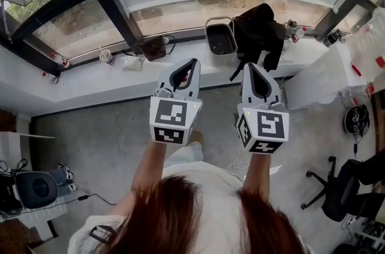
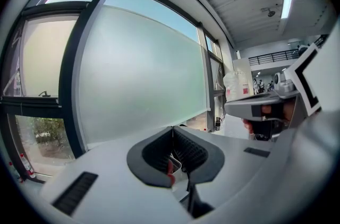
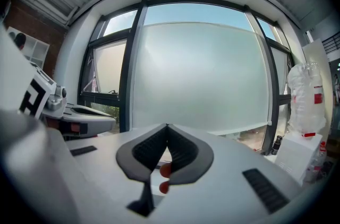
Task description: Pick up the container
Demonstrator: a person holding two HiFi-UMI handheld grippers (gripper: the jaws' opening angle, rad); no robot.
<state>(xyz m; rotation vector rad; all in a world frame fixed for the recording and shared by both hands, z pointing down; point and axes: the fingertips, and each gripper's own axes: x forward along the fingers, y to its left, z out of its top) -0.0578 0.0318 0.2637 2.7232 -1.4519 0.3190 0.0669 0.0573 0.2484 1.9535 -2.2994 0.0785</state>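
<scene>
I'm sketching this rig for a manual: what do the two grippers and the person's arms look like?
The left gripper and right gripper are pale grey shells tapering to a claw lined with black ribbed pads. Each carries a white cube printed with black square markers. The person wears a white top, forearms bare.

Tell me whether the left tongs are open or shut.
Shut. In the left gripper view the left tongs have their jaw tips meeting, with no gap and nothing between them.
</scene>
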